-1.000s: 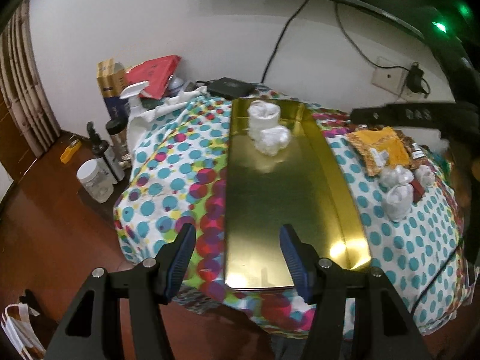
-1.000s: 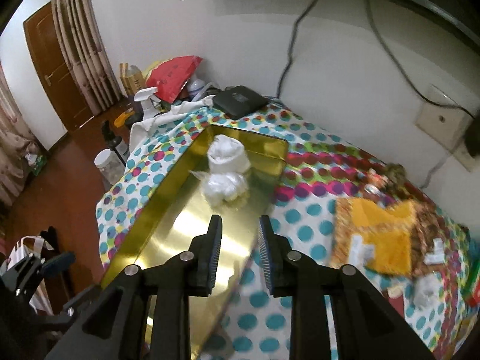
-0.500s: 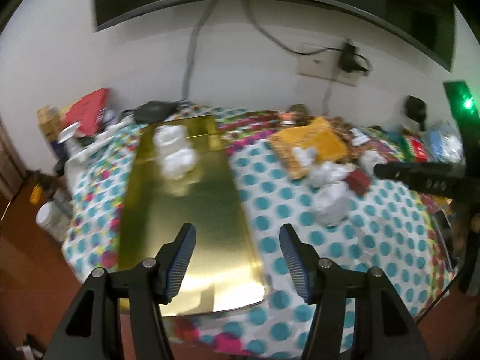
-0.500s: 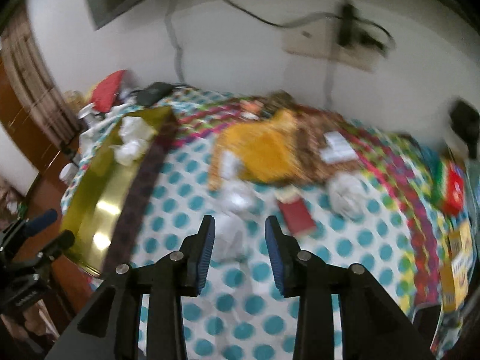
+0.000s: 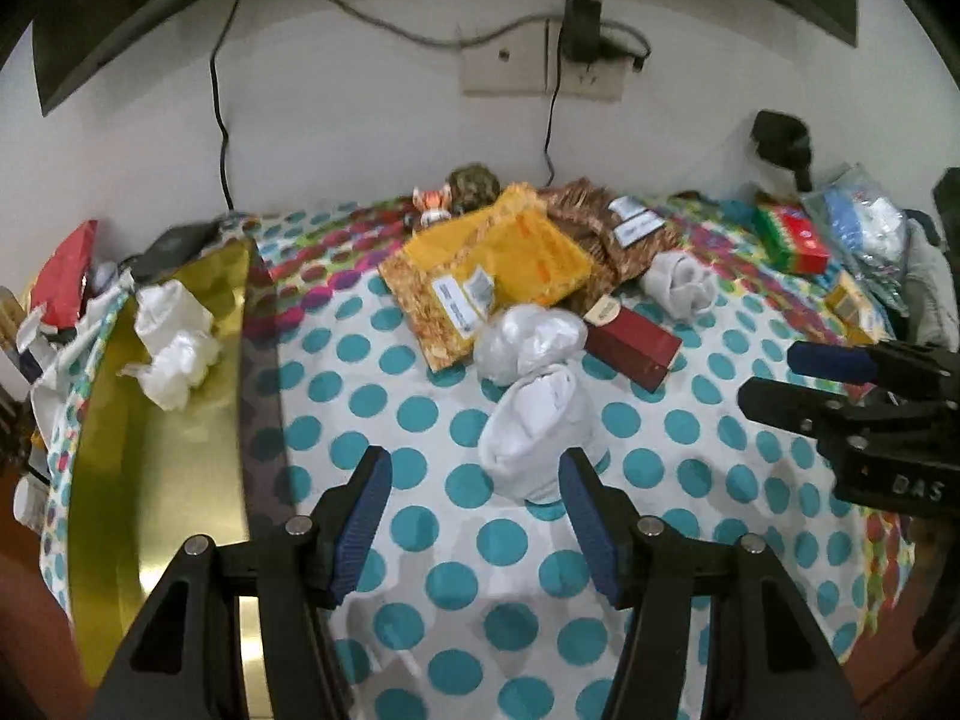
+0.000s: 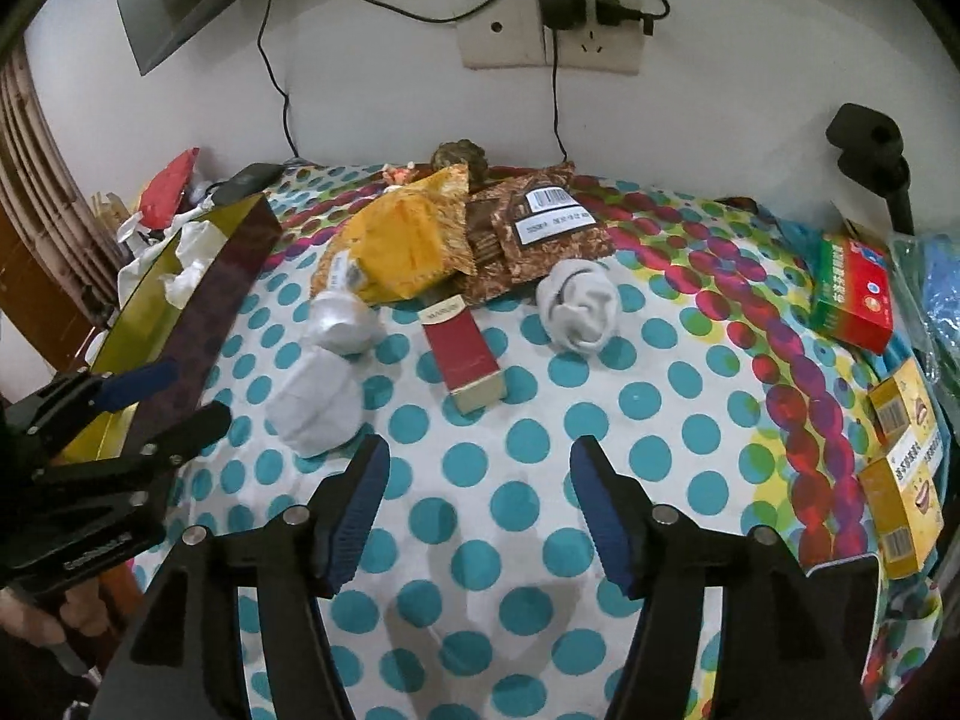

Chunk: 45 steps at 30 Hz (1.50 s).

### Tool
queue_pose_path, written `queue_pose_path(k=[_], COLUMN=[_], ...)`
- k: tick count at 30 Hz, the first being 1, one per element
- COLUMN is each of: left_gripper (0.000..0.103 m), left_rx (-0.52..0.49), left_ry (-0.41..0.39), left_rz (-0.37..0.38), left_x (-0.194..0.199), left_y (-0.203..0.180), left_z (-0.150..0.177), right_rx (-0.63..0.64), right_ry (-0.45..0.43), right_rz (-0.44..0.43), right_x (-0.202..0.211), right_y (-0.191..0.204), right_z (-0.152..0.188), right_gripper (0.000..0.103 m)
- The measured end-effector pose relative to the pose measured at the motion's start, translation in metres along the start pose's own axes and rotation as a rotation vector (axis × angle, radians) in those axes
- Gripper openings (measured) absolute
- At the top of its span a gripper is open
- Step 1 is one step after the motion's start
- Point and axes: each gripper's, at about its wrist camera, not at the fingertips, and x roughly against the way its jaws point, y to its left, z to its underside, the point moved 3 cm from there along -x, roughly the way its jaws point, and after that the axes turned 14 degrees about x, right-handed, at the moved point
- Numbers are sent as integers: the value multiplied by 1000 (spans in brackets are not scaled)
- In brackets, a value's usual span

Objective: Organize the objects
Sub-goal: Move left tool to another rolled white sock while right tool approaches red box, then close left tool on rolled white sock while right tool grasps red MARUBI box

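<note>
A rolled white sock (image 5: pixel 531 432) lies on the dotted tablecloth just ahead of my left gripper (image 5: pixel 474 462), close to its right fingertip. The left jaws stand open and touch nothing. A second white bundle (image 5: pixel 528 342) sits behind it, and a grey-white sock ball (image 5: pixel 678 285) lies further right. Two white bundles (image 5: pixel 174 342) rest in the gold tray (image 5: pixel 180 450) at the left. My right gripper (image 6: pixel 480 450) hovers over bare cloth with its jaws opening and nothing between them. Ahead of it lie a red box (image 6: pixel 465 360) and the sock ball (image 6: pixel 579 306).
A yellow packet (image 6: pixel 414 246) and a brown packet (image 6: pixel 540 228) lie at the back by the wall. A green-and-red box (image 6: pixel 852 294) and yellow boxes (image 6: pixel 906 462) crowd the right edge. Cables hang from the wall socket (image 6: pixel 552 42). Clutter sits beyond the tray's left side.
Both views have swung right, from over the gold tray to the middle of the cloth with the socks. The right gripper's jaws went from nearly shut to wide; the left kept its opening.
</note>
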Motion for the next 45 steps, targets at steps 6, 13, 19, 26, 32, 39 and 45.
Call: queue_pose_path(k=[6,13,19,26,32,39,45], left_gripper=[60,60,60,59,57,56,56], left_rx=[16,23,-22,-10,-38,-16,6], left_ry=[32,57,46,72,41,40,39], left_rz=[-13,15,17,37,25,33,39], left_x=[-22,-38,-42,-52,-52,-56,-56], left_y=[-5,-16,-27,-26,-31,-29,-24], left_z=[6,6,12,17,16,13,15], right_rx=[41,106,185,192,177,180,132], right_ry=[5,-40,-40,-19,-24,-3,36], right_rz=[-12,11,54,15,-17,3,48], right_x=[-21,-37,-49,-70,-82,-88,-93], right_y=[0,1,6,6,8,9,-2], right_z=[-1,-10,-15,-20,-20,-23,-21], right_gripper=[61,61,60,59,64,77,103])
